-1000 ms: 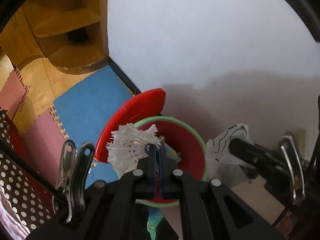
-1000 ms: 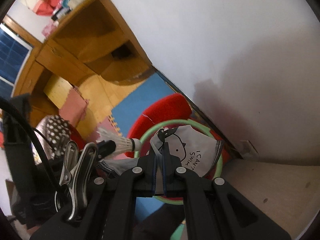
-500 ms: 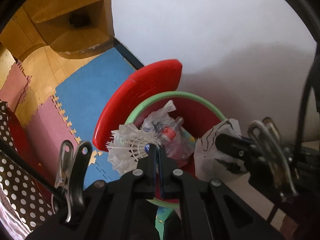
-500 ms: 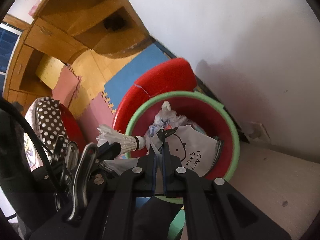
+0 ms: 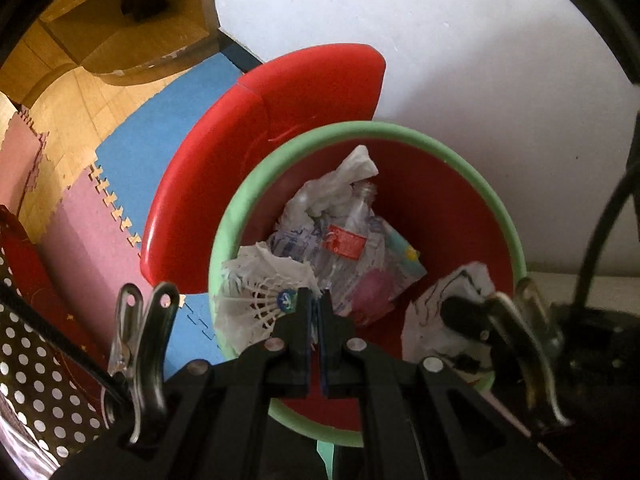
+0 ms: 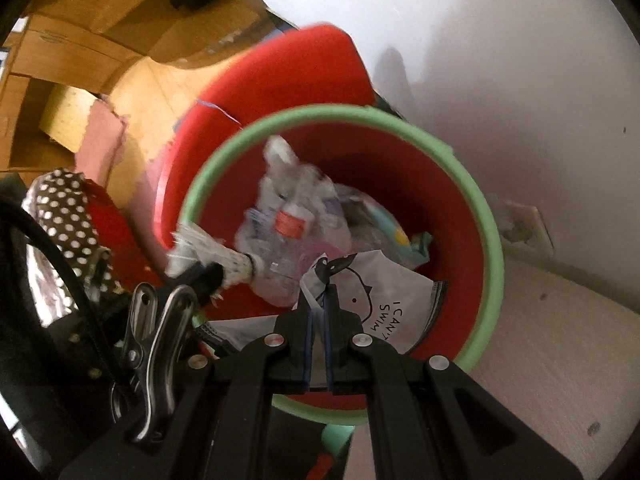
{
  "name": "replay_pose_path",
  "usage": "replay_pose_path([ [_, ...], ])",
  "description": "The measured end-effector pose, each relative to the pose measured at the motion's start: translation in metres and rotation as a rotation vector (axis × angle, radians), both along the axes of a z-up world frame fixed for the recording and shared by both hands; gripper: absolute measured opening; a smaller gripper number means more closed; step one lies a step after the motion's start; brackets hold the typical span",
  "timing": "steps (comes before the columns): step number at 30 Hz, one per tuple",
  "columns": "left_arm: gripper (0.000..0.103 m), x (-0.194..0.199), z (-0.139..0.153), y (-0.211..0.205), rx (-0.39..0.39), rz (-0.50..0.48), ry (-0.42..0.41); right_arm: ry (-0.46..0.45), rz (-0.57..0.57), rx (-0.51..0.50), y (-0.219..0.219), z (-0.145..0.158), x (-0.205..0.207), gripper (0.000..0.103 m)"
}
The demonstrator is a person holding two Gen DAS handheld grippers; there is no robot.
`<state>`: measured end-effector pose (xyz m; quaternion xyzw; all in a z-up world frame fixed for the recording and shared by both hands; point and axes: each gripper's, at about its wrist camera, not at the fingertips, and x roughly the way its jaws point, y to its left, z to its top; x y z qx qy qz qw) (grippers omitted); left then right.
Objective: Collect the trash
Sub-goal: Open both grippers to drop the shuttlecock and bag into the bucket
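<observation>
A red bin with a green rim (image 5: 505, 216) (image 6: 486, 216) stands open below both grippers, its red lid (image 5: 256, 152) (image 6: 280, 76) tipped back. Inside lie a plastic bottle with a red label (image 5: 348, 236) (image 6: 290, 220) and crumpled wrappers. My left gripper (image 5: 315, 302) is shut on a white feather shuttlecock (image 5: 256, 296) (image 6: 224, 258), held over the bin's near left rim. My right gripper (image 6: 318, 300) is shut on a white paper bag with a cartoon print (image 6: 384, 304) (image 5: 452, 312), hanging just inside the bin's mouth.
A white wall (image 5: 440, 40) rises behind the bin. Blue and pink foam floor mats (image 5: 132, 152) lie to the left, with a wooden cabinet (image 5: 132, 20) beyond. A polka-dot fabric (image 5: 44, 380) sits at the lower left. A pale surface (image 6: 552, 340) lies right of the bin.
Both grippers have come down toward the bin, which now fills both views. The trash inside has come into sight. Both grips hold as before.
</observation>
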<state>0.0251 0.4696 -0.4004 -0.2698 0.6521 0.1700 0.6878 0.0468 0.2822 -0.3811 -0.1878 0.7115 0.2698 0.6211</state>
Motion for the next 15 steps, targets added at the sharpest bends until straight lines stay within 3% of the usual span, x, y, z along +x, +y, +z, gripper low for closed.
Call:
replay_pose_path([
  [11, 0.004, 0.010, -0.014, 0.004, 0.002, -0.022, 0.027, 0.035, -0.049, -0.012, -0.002, -0.026, 0.009, 0.006],
  [14, 0.021, 0.013, -0.015, 0.007, 0.011, -0.029, 0.032, 0.057, -0.081, -0.019, -0.006, -0.033, 0.010, 0.006],
  [15, 0.032, 0.011, -0.015, 0.009, 0.011, -0.028, 0.036, 0.060, -0.091, -0.020, -0.007, -0.034, 0.011, 0.006],
])
